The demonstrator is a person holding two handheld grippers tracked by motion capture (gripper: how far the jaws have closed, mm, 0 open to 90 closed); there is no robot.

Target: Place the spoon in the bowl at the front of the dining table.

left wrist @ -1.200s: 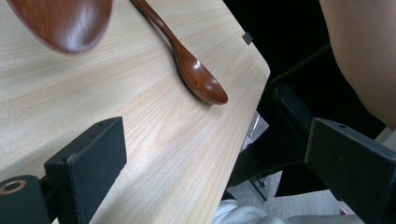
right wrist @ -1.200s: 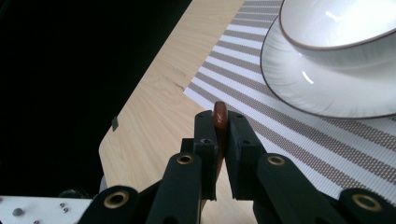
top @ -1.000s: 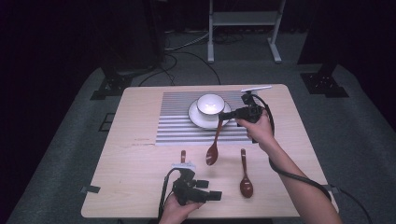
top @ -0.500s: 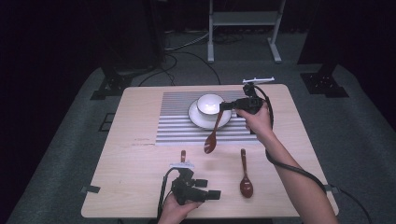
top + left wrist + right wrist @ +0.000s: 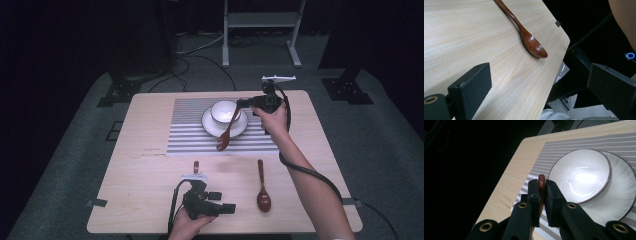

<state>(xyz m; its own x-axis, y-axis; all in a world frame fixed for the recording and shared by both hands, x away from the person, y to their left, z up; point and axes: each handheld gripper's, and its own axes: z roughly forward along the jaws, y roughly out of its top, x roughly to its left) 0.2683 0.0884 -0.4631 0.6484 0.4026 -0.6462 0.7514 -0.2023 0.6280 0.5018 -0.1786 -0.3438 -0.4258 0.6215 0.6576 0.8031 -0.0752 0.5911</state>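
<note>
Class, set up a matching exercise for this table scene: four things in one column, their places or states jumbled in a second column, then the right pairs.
Things:
1. white round bowl
2. brown wooden spoon held in the air
3. brown wooden spoon near the front edge
4. left gripper

States:
A. lying flat on bare table
B. open, holding nothing
C. on a white saucer
D. clamped by the right gripper

Pairs: 1-C, 2-D, 3-A, 4-B

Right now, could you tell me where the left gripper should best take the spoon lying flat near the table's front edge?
Probably the slim handle of the spoon, from above, jaws straddling it crosswise. It lies flat, and the rounded bowl looks harder to grip. The left gripper stands open beside it.
</note>
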